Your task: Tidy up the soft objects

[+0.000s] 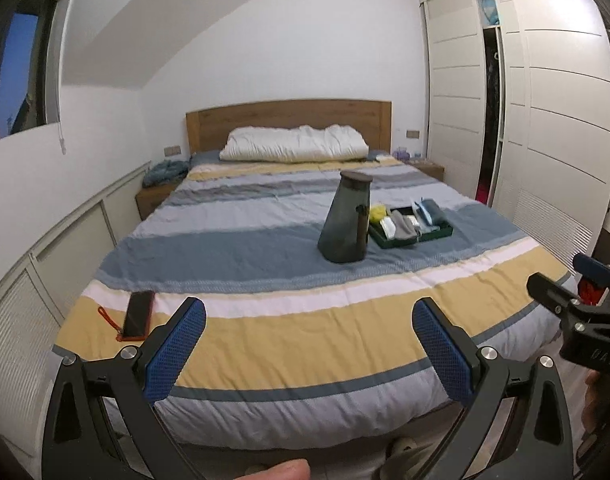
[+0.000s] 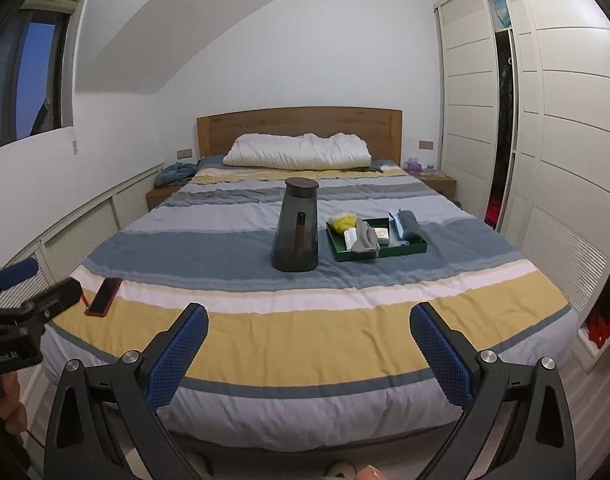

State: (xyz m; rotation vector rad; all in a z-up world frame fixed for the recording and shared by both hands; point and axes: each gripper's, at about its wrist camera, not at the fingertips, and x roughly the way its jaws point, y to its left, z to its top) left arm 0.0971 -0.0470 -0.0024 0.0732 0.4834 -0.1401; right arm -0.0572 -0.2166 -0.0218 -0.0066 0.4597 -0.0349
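A dark green tray (image 1: 397, 242) (image 2: 345, 254) lies on the striped bed, holding folded grey, white and blue cloths (image 1: 405, 226) (image 2: 367, 238). A yellow soft item (image 1: 377, 212) (image 2: 343, 222) rests at its far left corner. A tall dark grey jug (image 1: 347, 218) (image 2: 297, 228) stands left of the tray. My left gripper (image 1: 309, 350) and right gripper (image 2: 309, 350) hover over the foot of the bed, both open and holding nothing, well short of the tray.
A phone in an orange case (image 1: 139, 316) (image 2: 103, 296) lies near the bed's left edge. A white pillow (image 1: 293, 144) sits at the wooden headboard. Nightstands flank the bed; a white wardrobe (image 1: 545, 120) lines the right wall, its door ajar.
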